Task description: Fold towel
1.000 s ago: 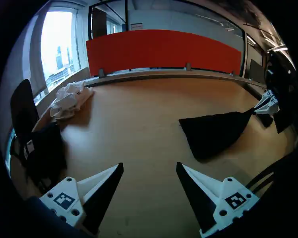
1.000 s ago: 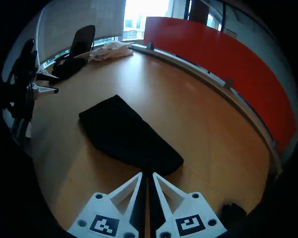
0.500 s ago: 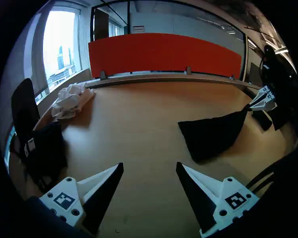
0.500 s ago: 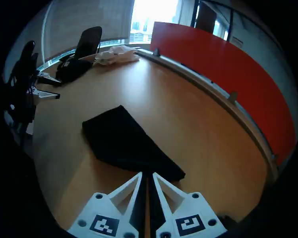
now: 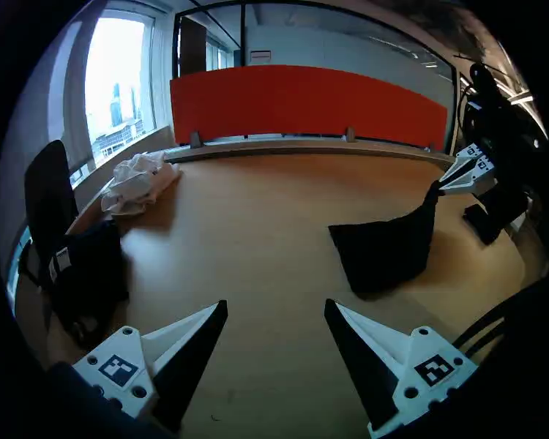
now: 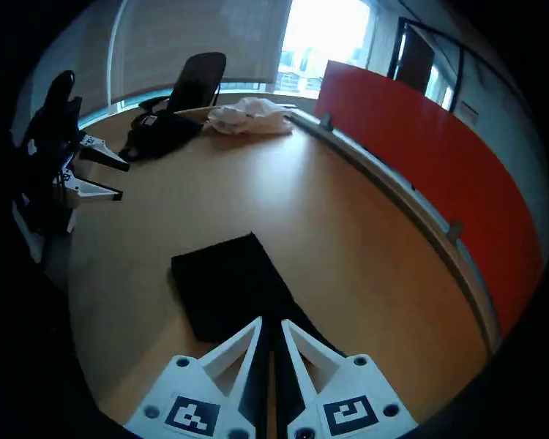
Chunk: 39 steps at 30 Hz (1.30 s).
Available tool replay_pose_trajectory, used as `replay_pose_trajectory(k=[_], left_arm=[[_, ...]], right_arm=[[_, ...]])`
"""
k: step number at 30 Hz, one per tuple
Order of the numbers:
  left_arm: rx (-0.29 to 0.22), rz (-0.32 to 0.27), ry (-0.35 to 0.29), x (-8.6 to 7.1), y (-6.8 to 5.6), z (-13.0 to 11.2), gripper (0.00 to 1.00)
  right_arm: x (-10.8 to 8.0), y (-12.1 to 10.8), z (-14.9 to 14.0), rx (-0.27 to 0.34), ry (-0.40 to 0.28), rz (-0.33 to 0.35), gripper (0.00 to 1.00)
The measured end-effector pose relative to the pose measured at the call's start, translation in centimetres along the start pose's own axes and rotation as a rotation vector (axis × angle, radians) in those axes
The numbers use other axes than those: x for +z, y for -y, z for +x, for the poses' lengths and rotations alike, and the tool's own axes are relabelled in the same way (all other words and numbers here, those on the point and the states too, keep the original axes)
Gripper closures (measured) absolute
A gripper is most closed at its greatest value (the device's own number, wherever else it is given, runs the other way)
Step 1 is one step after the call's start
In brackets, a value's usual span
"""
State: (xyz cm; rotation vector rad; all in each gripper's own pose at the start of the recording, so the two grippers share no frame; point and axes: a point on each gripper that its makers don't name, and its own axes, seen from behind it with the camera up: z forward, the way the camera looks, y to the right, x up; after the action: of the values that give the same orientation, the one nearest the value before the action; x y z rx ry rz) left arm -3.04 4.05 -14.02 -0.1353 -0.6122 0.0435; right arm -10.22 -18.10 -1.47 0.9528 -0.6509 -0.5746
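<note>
Right gripper (image 6: 272, 333) pinched tight on the towel (image 6: 230, 289), with the black cloth's near edge caught between its fingertips. The rest lies flat just ahead of it on the table (image 6: 326, 212). Left gripper view gives the side angle: the held corner is raised off the wood. Left gripper (image 5: 274, 322) gapes wide, holds nothing, towel ahead-right of it. White cloth pile (image 5: 137, 183) far ahead-left.
</note>
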Motion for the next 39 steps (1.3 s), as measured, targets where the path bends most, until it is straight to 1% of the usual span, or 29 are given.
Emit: replay_pose_trajectory(k=[6, 9, 13, 18, 23, 27, 30, 33, 39], left_arm=[[-0.012, 0.006, -0.004, -0.6, 0.2, -0.1, 0.01], [-0.013, 0.008, -0.007, -0.9, 0.3, -0.1, 0.01], [-0.022, 0.018, -0.011, -1.3, 0.5, -0.2, 0.01], [-0.039, 0.035, -0.010, -1.9, 0.8, -0.6, 0.01], [-0.057, 0.049, -0.005, -2.3, 1.0, -1.1, 0.01], [-0.064, 0.056, 0.000, -2.5, 1.0, -1.5, 0.01], [-0.065, 0.059, 0.005, -2.5, 1.0, -1.8, 0.01], [-0.067, 0.059, 0.009, -2.4, 1.0, -2.0, 0.01], [-0.064, 0.054, 0.015, -2.3, 0.9, -2.0, 0.01]], right_arm=[[1.4, 1.3, 2.0, -0.048, -0.011, 0.050, 0.98], [2.5, 2.3, 2.8, -0.083, -0.009, 0.088, 0.98], [4.5, 4.0, 3.6, -0.131, 0.001, 0.145, 0.98], [7.0, 6.5, 4.2, -0.171, 0.013, 0.221, 0.98], [9.3, 9.1, 3.5, -0.206, 0.046, 0.293, 0.98], [10.9, 10.5, 2.3, -0.221, 0.080, 0.329, 0.98], [11.7, 10.8, 1.5, -0.217, 0.100, 0.335, 0.97], [11.9, 10.8, 1.2, -0.209, 0.109, 0.333, 0.97], [11.7, 10.9, 1.4, -0.198, 0.108, 0.339, 0.95]])
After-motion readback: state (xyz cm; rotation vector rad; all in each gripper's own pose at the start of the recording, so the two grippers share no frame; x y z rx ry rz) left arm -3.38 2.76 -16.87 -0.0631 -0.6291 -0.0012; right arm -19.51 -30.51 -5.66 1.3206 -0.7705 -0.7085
